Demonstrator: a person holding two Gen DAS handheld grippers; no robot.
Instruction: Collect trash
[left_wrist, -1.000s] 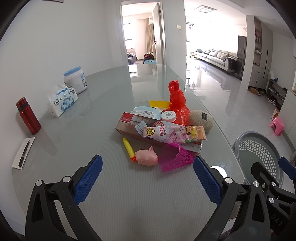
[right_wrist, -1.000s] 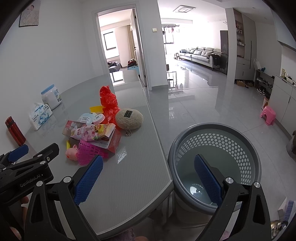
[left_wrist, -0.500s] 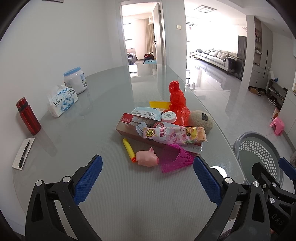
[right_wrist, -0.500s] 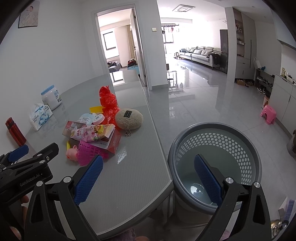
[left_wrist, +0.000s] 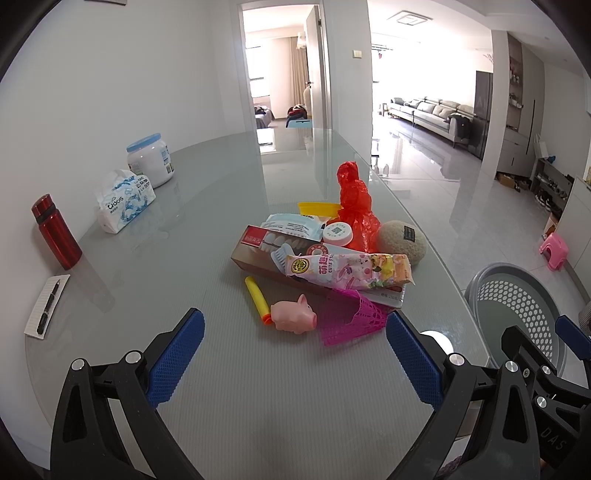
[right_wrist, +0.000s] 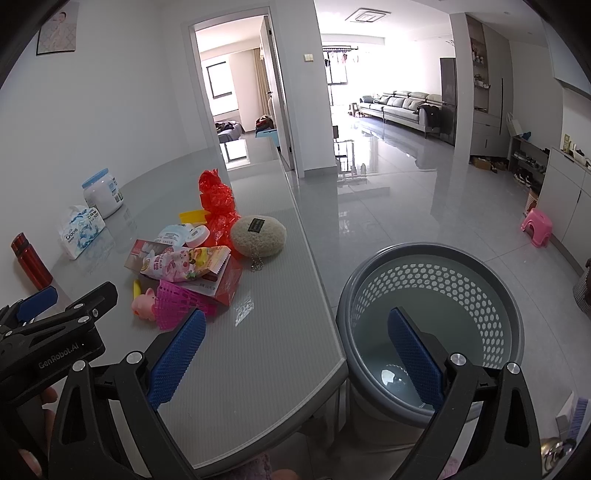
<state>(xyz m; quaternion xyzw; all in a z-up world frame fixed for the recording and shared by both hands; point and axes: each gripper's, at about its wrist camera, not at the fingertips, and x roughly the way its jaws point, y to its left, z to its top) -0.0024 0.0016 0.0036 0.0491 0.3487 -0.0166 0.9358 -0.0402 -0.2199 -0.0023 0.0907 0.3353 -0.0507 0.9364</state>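
So basically nothing's been picked yet. The trash pile (left_wrist: 325, 258) is heaped near the middle of the glass table (left_wrist: 184, 258), toward the edge where the grey perforated bin (right_wrist: 432, 317) is parked on the floor. Compared with a second ago, hardly anything is changed: the pile is seen a touch lower and nearer in the left view, nothing in it is disturbed, and the bin is seen empty. So collecting is judged as not started, just an approach.

On top, the pink snack wrapper (left_wrist: 351, 271) is laid with its long axis running left-right across the left view, over the longer toothpaste box (left_wrist: 280, 254), which is angled from upper left to lower right. The yellow tube (left_wrist: 257, 300) is pointed away, toward the box, beside the pink pig toy (left_wrist: 293, 318).

The left gripper (left_wrist: 295, 354) is held wide open with nothing between its pads, short of the pile. The right gripper (right_wrist: 295, 363) is likewise spread wide and empty, straddling the table edge and bin rim.
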